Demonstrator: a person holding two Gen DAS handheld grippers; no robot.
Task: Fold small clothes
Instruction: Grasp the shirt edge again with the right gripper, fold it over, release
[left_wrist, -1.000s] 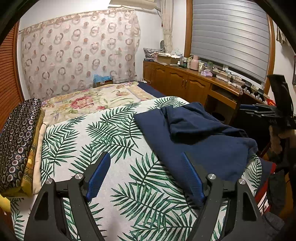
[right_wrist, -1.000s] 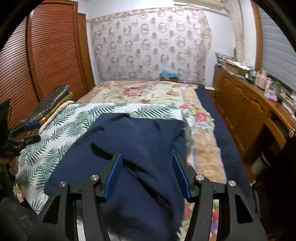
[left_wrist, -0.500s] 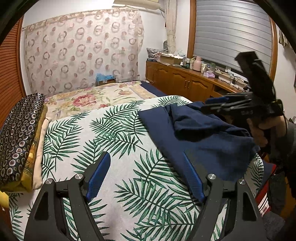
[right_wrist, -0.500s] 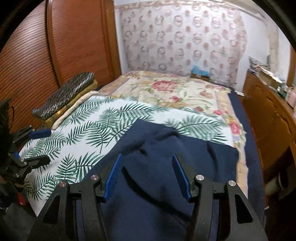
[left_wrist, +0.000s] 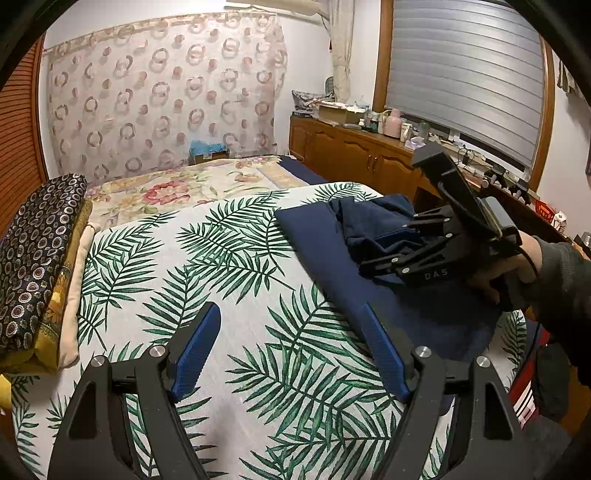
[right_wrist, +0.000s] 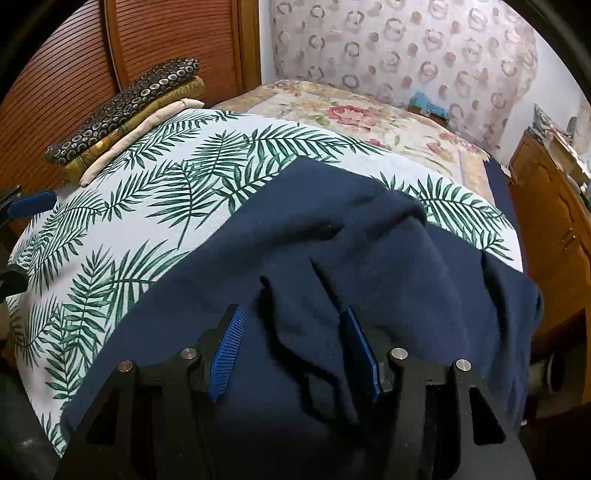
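A navy blue garment (left_wrist: 325, 240) (right_wrist: 332, 229) lies rumpled on the palm-leaf sheet (left_wrist: 221, 266) (right_wrist: 155, 192), near the bed's right edge. My right gripper (right_wrist: 291, 314) (left_wrist: 391, 243) hovers low over it, tilted down and open. A raised fold of the cloth runs between its blue pads (right_wrist: 227, 343), which do not press on it. My left gripper (left_wrist: 290, 310) stands open over bare sheet just left of the garment's near edge, nothing between its fingers. One of its blue pads (right_wrist: 31, 203) shows at the left edge of the right wrist view.
A stack of folded cushions (left_wrist: 33, 251) (right_wrist: 125, 107) lies along the bed's left side by louvred wooden doors (right_wrist: 74, 74). A floral bedspread (left_wrist: 177, 188) covers the far half. A cluttered wooden cabinet (left_wrist: 351, 155) (right_wrist: 554, 229) runs along the right.
My right gripper has come in from the right and sunk over the navy garment, rolling as it went. The left gripper has stayed where it was; neither gripper's opening has changed.
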